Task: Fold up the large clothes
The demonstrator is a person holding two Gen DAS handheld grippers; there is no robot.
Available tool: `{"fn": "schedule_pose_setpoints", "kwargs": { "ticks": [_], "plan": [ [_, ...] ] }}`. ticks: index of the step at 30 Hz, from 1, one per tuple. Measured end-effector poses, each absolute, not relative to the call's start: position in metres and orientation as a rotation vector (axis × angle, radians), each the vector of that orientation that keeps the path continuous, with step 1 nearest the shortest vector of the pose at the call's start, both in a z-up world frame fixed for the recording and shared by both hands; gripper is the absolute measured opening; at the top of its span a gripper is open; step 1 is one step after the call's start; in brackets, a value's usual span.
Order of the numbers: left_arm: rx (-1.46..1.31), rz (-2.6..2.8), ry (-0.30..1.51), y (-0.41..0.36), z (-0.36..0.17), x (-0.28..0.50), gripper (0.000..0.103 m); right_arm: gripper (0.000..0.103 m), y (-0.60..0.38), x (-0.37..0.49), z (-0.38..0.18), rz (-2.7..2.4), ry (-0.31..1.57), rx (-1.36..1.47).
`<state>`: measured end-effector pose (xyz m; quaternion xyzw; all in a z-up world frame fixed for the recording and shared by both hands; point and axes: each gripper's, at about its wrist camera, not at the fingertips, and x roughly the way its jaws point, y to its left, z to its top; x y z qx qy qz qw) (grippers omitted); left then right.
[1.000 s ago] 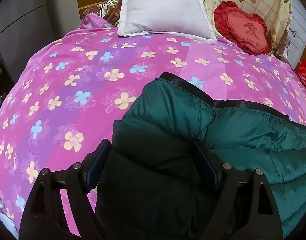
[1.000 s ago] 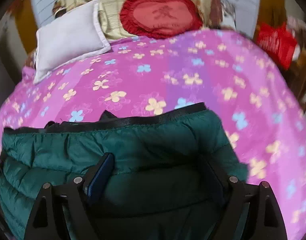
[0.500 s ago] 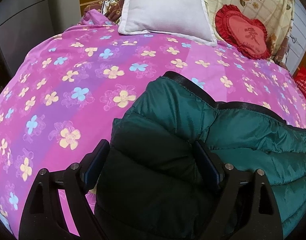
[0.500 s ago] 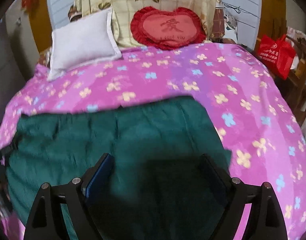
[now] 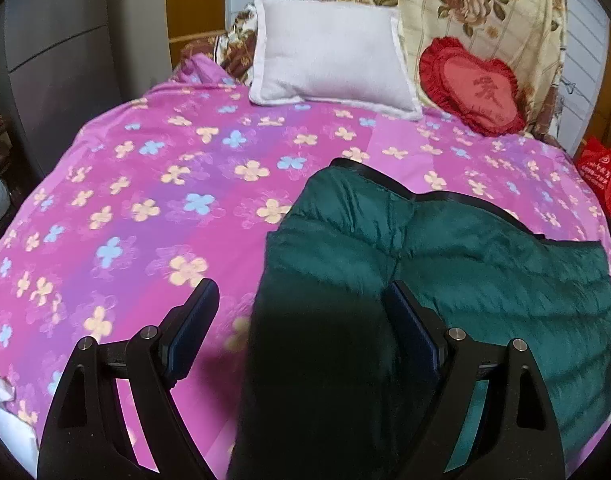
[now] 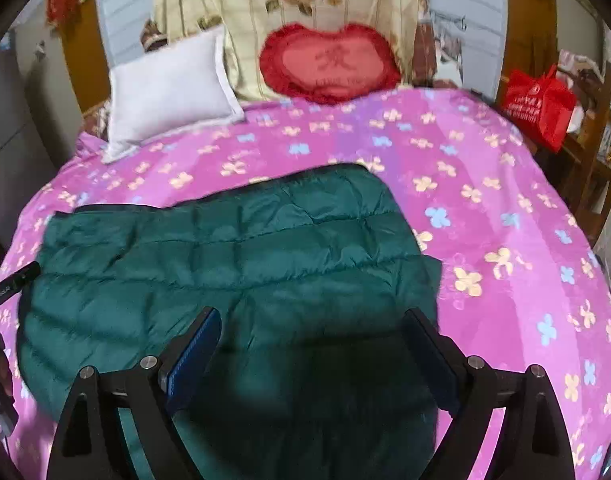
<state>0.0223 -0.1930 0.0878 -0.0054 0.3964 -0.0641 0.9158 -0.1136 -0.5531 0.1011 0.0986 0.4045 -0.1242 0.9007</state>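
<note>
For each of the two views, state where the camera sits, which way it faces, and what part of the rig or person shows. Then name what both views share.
Left wrist: on the left hand-held gripper, facing down the bed; its open fingers show.
Right wrist: on the right hand-held gripper, jaws opening over the green jacket; at the frame's left edge, part of the other gripper and perhaps a hand.
Shared: jacket, pink bedspread, white pillow, red heart cushion.

Bed under pink floral cover (image 6: 485,184); white pillow (image 5: 329,56), red heart cushion (image 6: 331,62) at head; grey wardrobe (image 5: 61,60) left.
</note>
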Motion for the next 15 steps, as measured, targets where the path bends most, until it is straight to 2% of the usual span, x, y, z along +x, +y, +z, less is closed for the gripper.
{"fn": "schedule_pose_setpoints", "kwargs": {
  "ticks": [2,7,15],
  "plan": [
    [-0.006,-0.143,0.791,-0.189,0.094,0.007,0.086,0.090,-0.547,-0.124,0.102,-0.256,0.808,0.199],
    [0.015,-0.157,0.753,-0.187,0.100,-0.022,0.086,0.091,-0.538,-0.111,0.065,-0.258,0.953,0.179],
    [0.005,-0.175,0.762,-0.184,0.105,-0.051,0.086,0.091,-0.529,-0.143,0.087,-0.259,0.906,0.193]
  ]
}}
